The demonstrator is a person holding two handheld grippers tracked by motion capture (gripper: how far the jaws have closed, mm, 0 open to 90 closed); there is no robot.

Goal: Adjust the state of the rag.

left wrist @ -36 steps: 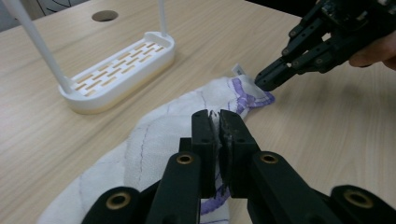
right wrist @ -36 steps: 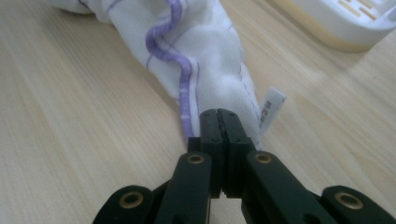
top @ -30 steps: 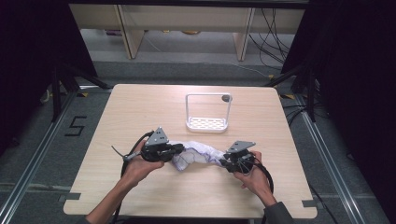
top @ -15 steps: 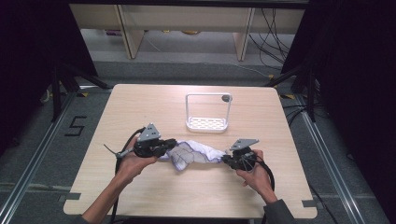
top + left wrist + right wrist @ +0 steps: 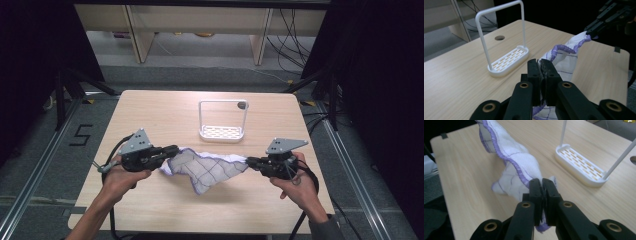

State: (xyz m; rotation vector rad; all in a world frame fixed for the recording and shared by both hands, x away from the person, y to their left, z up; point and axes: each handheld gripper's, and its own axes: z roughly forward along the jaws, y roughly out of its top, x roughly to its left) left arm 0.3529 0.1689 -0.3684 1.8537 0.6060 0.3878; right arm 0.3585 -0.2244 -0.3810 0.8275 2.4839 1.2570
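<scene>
Above the wooden table, left tongs and right tongs pinch the cloth's opposite ends.

Cloth before rack on table

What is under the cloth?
Bare table under the cloth, stretched between the left gripper and right gripper. Its low corner hides a patch.
</scene>
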